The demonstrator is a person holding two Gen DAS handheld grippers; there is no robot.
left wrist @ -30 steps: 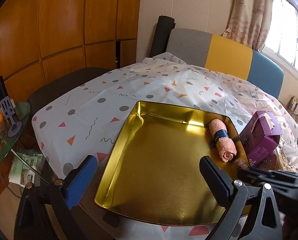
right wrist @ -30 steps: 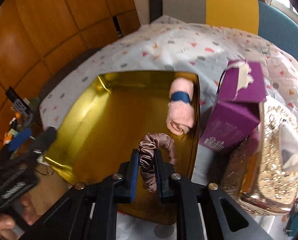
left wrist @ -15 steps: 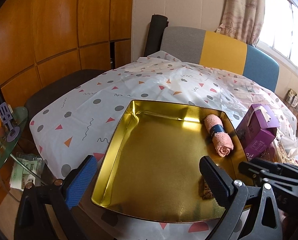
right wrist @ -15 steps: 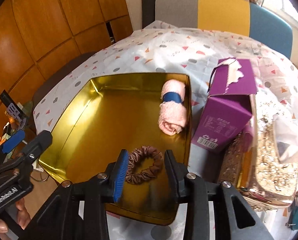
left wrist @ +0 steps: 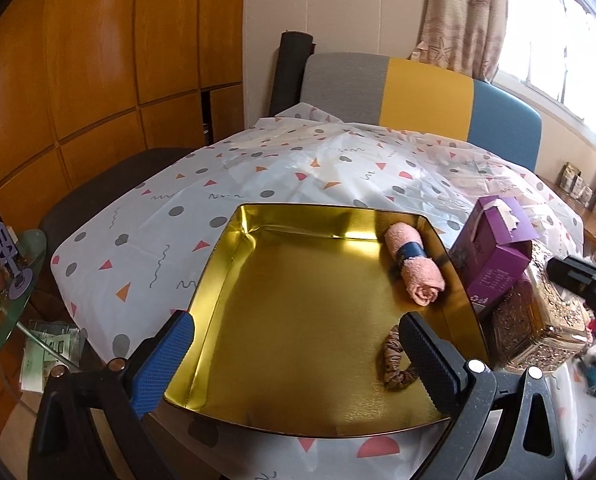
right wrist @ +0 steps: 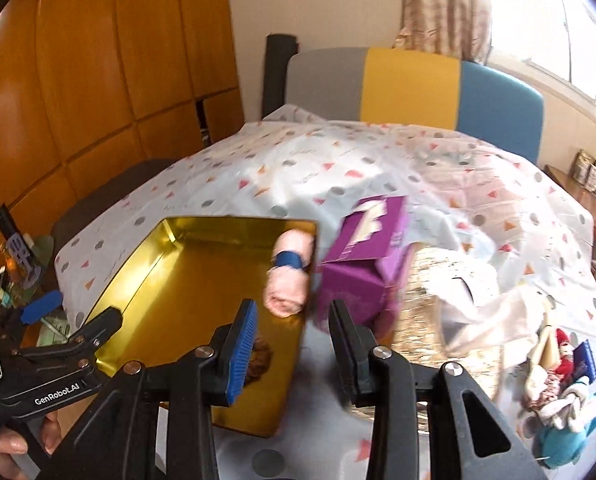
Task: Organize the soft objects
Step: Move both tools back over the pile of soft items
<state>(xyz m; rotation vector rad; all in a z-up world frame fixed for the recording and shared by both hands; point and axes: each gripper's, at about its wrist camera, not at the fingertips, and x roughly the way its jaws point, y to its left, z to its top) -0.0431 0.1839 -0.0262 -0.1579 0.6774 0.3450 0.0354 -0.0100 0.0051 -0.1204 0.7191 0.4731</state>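
So the gold tray (left wrist: 234,280) takes up the middle of the left wrist view, sitting on the white tablecloth (left wrist: 178,216) with the little triangles and dots. Inside it, a rolled pink towel (left wrist: 415,268) with a dark blue band lies along the tray's right wall, toward the upper right of the tray. Lower down, near the bottom right corner of the tray floor, there's a brown scrunchie (left wrist: 393,360), partly hidden behind the right finger of the left gripper (left wrist: 298,356). That gripper's jaws stand wide apart over the near edge of the tray, nothing between them.

In the right wrist view the right gripper (right wrist: 294,344) sits lower centre, jaws partly apart and empty. They've just been opening, and the scrunchie (right wrist: 262,358) is a dark brown blur in the tray just behind the blue pad, apart from the pads as far as I can tell (this frame is pretty smeared). The hand (right wrist: 14,440) holding the left gripper peeks in at the bottom left.

Right of the tray: a purple tissue box (left wrist: 493,252) just beside its wall, then a shiny gold patterned box (left wrist: 537,332) below it. A small pile of soft toys (right wrist: 557,384) sits in the lower right of the right wrist frame.
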